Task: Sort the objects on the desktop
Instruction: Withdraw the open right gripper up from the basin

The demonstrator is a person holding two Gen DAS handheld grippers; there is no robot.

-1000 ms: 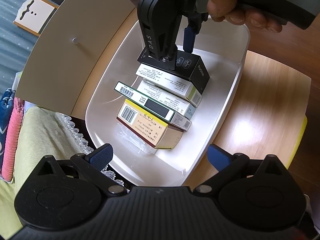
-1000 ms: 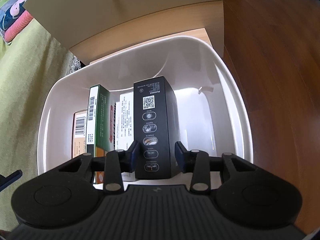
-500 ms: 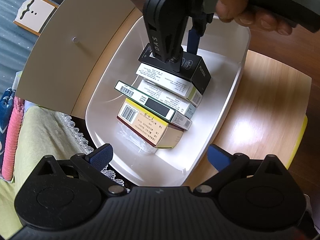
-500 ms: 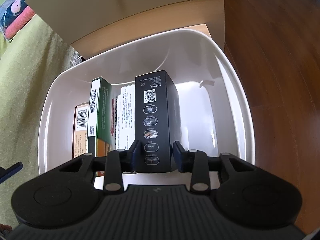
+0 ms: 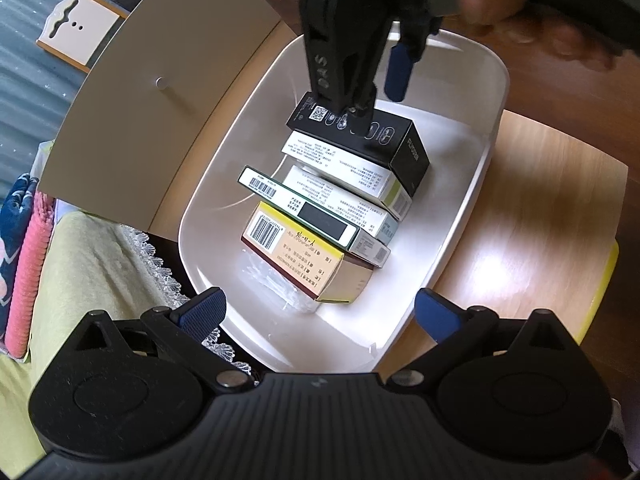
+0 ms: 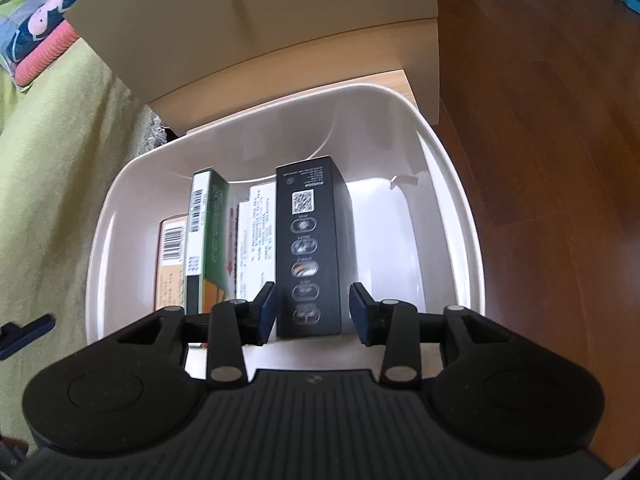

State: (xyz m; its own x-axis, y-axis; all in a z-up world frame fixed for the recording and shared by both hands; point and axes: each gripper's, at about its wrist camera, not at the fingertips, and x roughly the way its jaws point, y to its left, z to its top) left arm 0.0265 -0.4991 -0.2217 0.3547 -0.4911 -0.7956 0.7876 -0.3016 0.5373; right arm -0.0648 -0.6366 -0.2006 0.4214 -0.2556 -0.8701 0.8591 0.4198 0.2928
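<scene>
With the right gripper (image 6: 313,312) narrowly parted around the black box (image 6: 313,240) and the left gripper (image 5: 318,312) spread wide and empty, a clipping pad could topple that box against the row in the white bin (image 6: 460,216).

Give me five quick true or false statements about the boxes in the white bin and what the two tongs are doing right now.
1. The black box stands in the white bin. True.
2. The right tongs are clamped on the black box. False: the pads stand apart from its sides with visible gaps.
3. The left tongs hold a box. False: they are open and hold nothing, over the bin's near rim.
4. The green box sits between the yellow box and the white boxes. True.
5. The black box lies outside the bin. False: it is at the end of the row inside.
</scene>
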